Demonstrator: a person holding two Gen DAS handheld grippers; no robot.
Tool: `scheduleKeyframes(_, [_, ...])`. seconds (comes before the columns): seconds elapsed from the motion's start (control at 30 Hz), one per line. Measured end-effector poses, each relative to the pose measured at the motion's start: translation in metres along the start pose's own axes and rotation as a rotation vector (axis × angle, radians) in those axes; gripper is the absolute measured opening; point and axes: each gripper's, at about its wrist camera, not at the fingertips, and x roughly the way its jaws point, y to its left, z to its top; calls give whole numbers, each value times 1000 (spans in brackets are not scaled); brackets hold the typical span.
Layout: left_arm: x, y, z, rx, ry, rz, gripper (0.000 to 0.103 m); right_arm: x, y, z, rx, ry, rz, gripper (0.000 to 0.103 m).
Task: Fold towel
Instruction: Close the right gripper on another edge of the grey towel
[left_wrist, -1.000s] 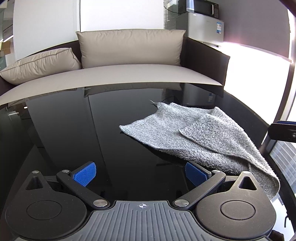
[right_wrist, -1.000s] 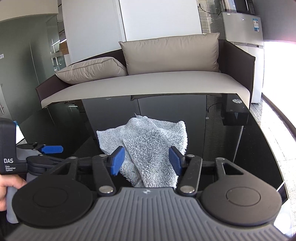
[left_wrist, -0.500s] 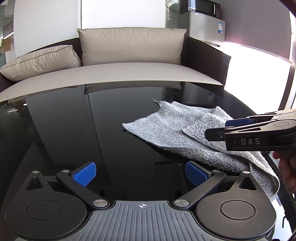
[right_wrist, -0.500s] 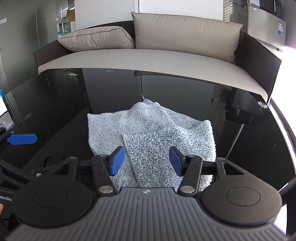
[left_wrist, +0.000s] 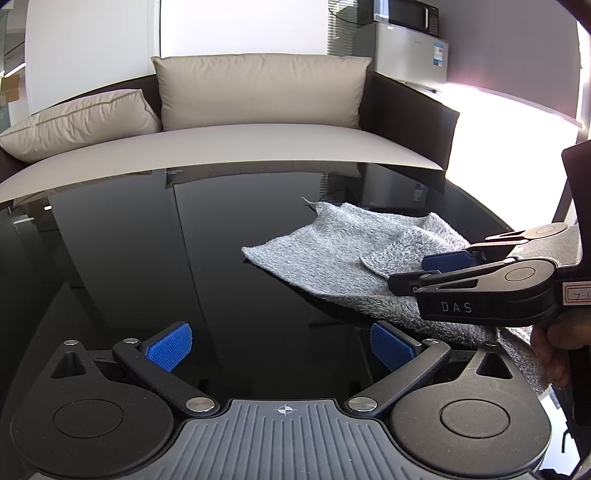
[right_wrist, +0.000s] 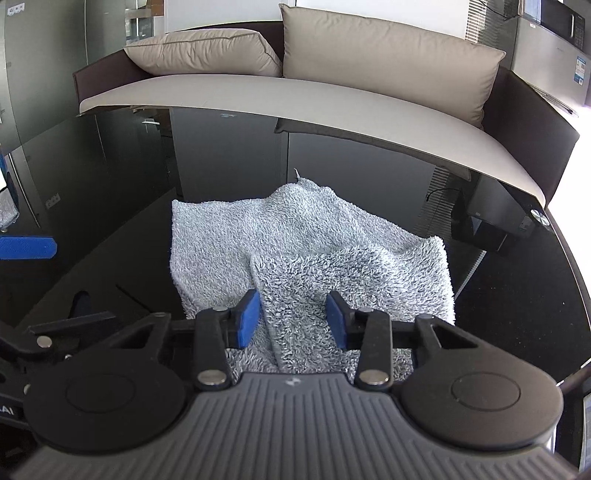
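Straddling a raised ridge of the rumpled grey towel (right_wrist: 314, 236) on the black table (left_wrist: 155, 258), right gripper (right_wrist: 292, 319) is nearer — jaws wide, empty — while left gripper (left_wrist: 279, 345), jaws wide, has towel off to its right.

Left gripper (left_wrist: 280, 341), blue pads spread wide apart, above the bare glossy black table (left_wrist: 147, 258). Grey terry towel (left_wrist: 343, 258), rumpled with one flap folded over, lies on the table right of the gripper. Right gripper (left_wrist: 417, 275), marked DAS and held by a hand (left_wrist: 554, 347), reaches over the towel's near right part. Beige-cushioned sofa (left_wrist: 258, 136) behind the table.
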Motion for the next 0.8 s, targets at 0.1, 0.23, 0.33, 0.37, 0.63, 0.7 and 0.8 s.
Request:
scheduleKeyframes(0.1, [0, -1, 0, 1, 0, 0, 102, -3, -6, 0, 25, -12, 1, 26])
scheduleKeyframes(0.23, [5, -5, 1, -3, -7, -6, 102, -7, -14, 0, 61, -28, 4, 19])
scheduleKeyframes(0.33, [9, -9, 4, 0, -13, -14, 102, -10, -21, 1, 88, -41, 6, 19])
scheduleKeyframes(0.37, [11, -10, 6, 0, -16, -16, 102, -11, -23, 1, 97, -45, 7, 19])
scheduleKeyframes(0.63, [29, -22, 13, 22, 2, -29, 102, -16, -28, 3, 120, -40, 47, 11])
scheduleKeyframes(0.7, [32, -23, 13, 27, 8, -29, 102, -16, -22, 2, 80, -50, 40, 12])
scheduleKeyframes(0.8, [36, -24, 14, 35, 17, -25, 102, -14, -15, 2, 22, -37, 34, 12])
